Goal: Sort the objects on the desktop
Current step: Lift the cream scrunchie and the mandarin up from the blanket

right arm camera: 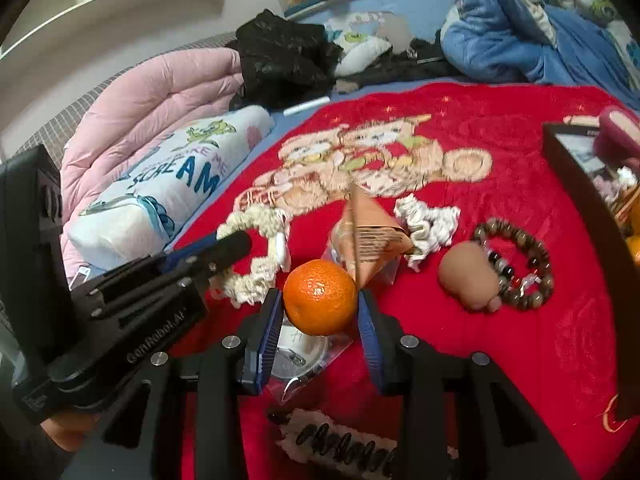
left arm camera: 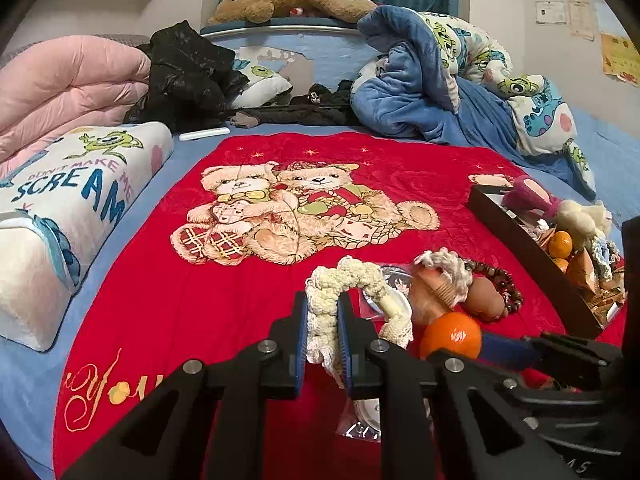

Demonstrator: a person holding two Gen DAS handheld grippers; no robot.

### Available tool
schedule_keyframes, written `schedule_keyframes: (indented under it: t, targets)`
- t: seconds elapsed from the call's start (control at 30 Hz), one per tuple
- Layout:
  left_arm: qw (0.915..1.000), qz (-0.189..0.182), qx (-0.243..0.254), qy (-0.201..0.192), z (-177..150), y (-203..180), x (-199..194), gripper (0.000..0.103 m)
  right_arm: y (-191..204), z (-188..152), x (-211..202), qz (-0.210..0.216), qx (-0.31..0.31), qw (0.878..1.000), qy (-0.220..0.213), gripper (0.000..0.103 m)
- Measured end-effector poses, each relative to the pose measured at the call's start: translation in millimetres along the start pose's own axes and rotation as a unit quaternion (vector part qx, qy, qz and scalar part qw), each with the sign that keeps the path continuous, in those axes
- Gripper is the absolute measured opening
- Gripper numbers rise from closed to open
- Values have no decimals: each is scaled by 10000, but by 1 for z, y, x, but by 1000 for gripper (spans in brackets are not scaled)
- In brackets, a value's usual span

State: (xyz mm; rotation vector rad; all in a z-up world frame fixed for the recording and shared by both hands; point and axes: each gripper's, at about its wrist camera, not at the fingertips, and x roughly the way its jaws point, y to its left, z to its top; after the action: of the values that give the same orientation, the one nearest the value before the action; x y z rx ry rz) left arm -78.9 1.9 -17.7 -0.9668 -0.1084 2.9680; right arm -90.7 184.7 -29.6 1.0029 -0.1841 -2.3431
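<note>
My left gripper (left arm camera: 323, 322) is shut on a cream crochet loop (left arm camera: 344, 280) on the red teddy-bear blanket (left arm camera: 240, 280); the loop also shows in the right wrist view (right arm camera: 256, 220). My right gripper (right arm camera: 320, 314) is shut on an orange tangerine (right arm camera: 320, 297), also seen from the left wrist (left arm camera: 451, 335). Beside them lie a tan cone-shaped packet (right arm camera: 372, 236), a white scrunchie (right arm camera: 428, 220), a brown egg-shaped toy (right arm camera: 468, 276) and a bead bracelet (right arm camera: 520, 264). A black tray (left arm camera: 532, 256) at the right holds tangerines and plush items.
A round badge in a clear bag (right arm camera: 298, 354) lies under the right gripper. A fuzzy strip with black clips (right arm camera: 340, 440) is nearer. A printed pillow (left arm camera: 60, 208), pink quilt (left arm camera: 60, 84), black jacket (left arm camera: 184, 72) and blue blanket (left arm camera: 440, 80) ring the bed.
</note>
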Motion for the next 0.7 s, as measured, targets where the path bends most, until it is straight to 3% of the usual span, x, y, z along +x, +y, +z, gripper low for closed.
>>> schedule_keyframes:
  t: [0.23,0.7]
  targets:
    - [9994,-158,-239,188,-3,11,13,14,6,-4,4,-61,-151,9998,73,36]
    - [9999,-145,-25,-60,0,0,-5,14,9,2,-16,42,-180,9997,-133,36]
